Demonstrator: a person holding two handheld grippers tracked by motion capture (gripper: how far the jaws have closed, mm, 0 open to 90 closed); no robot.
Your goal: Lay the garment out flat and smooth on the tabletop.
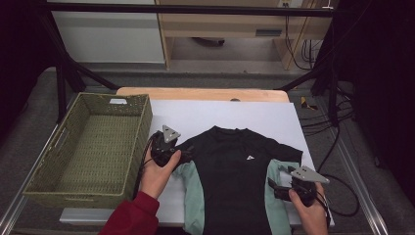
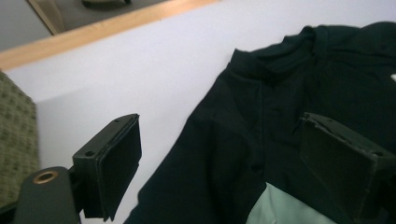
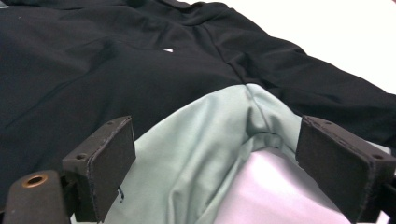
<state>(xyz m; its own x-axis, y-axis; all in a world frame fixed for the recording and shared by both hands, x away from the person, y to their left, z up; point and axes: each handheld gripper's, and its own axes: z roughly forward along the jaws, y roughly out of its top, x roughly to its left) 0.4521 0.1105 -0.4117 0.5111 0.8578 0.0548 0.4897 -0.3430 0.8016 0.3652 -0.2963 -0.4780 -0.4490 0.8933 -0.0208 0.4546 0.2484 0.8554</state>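
Observation:
A black shirt with a small white chest logo lies flat on the white table cover, over pale green fabric that sticks out at both sides. My left gripper is at the shirt's left shoulder, jaws open on either side of the black sleeve. My right gripper hovers at the shirt's right side, jaws open around the raised green fold below the black sleeve. Neither gripper holds anything.
A woven green basket stands empty at the left, close to my left hand. The white cover lies on a wooden table whose far edge shows behind. Cables trail on the floor at the right.

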